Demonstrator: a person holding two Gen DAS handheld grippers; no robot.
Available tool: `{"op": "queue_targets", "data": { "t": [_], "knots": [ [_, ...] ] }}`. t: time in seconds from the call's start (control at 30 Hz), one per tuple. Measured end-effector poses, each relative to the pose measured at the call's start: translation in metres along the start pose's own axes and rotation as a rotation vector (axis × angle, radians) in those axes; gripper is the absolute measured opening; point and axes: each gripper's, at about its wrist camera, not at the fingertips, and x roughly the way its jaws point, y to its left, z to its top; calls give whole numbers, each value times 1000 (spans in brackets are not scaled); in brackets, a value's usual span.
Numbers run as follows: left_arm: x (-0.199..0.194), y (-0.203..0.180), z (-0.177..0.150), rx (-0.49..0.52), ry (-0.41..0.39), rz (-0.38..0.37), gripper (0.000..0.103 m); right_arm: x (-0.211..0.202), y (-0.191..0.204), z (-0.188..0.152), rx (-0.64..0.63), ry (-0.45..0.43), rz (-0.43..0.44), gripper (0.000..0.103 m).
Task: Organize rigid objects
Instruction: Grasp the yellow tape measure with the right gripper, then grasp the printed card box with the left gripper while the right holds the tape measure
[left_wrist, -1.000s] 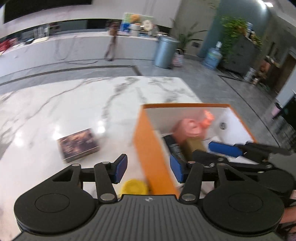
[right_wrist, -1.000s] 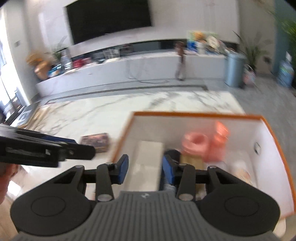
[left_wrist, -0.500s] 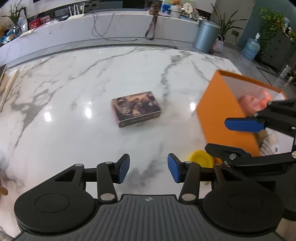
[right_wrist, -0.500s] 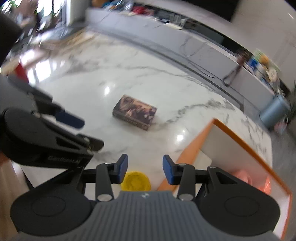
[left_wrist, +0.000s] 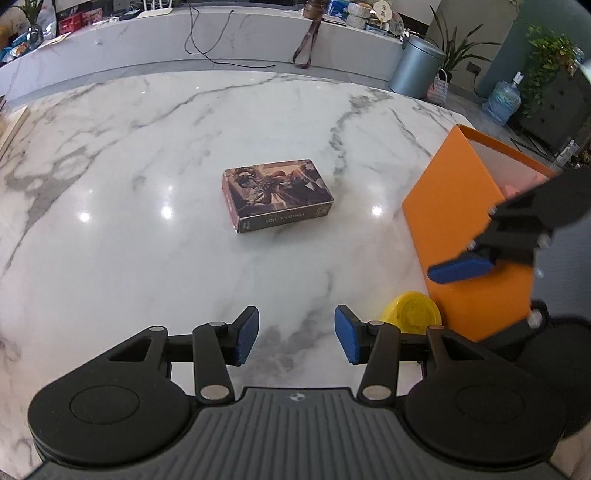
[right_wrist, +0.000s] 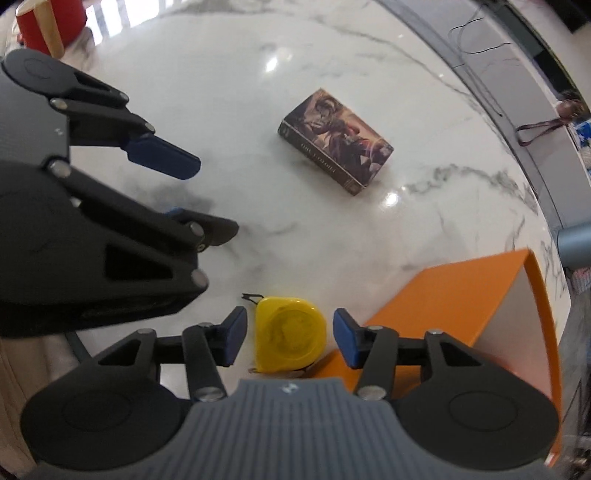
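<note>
1. While your right gripper (right_wrist: 286, 336) points steeply down at the white marble tabletop (right_wrist: 332, 55), its jaws are opening, and the round yellow plastic tape measure (right_wrist: 291, 334) lies flat on the marble between its blue pads (right_wrist: 234, 334); neither pad presses on it.
2. Just beside that tape measure, at about 3 o'clock in your right wrist view, stands the orange-walled open box with a white inside (right_wrist: 443, 295); whether the two touch you cannot tell.
3. Your left gripper (left_wrist: 295, 336) hangs over bare marble with its jaws partly apart and nothing between the blue pads (left_wrist: 245, 334).
4. From your left wrist view, the yellow tape measure (left_wrist: 412, 310) sits at about 3 o'clock of the left fingertips, tight against the foot of the orange box (left_wrist: 461, 206).
5. Farther out at 12 o'clock from your left gripper lies the dark rectangular cardboard box with printed artwork on its top (left_wrist: 277, 194), flat on the marble and well apart from the orange box.
6. Seen from your right wrist, that printed box (right_wrist: 334, 138) lies at 12 o'clock, and your left gripper (right_wrist: 192, 195) reaches in from 9 o'clock.
7. Something pink shows inside the orange box behind your right gripper (left_wrist: 461, 267) in the left view; what it is you cannot tell.
</note>
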Motion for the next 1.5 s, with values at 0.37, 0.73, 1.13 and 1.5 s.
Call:
{"op": "queue_targets", "data": {
  "t": [0.37,0.73,1.13,1.5],
  "knots": [
    [7,1,-1,7,14,-35,56,33,-11,18,-73,182,87,56],
    [12,3,-1,-1,26,-37,56,46,-11,22,-50,200,133,51],
    [4,13,19,-24,-34,-13,71,23,-29,31,-7,94,96,50],
    [17,2,65,496,-97,-35,87,8,-51,45,-12,5,38,50]
  ]
}}
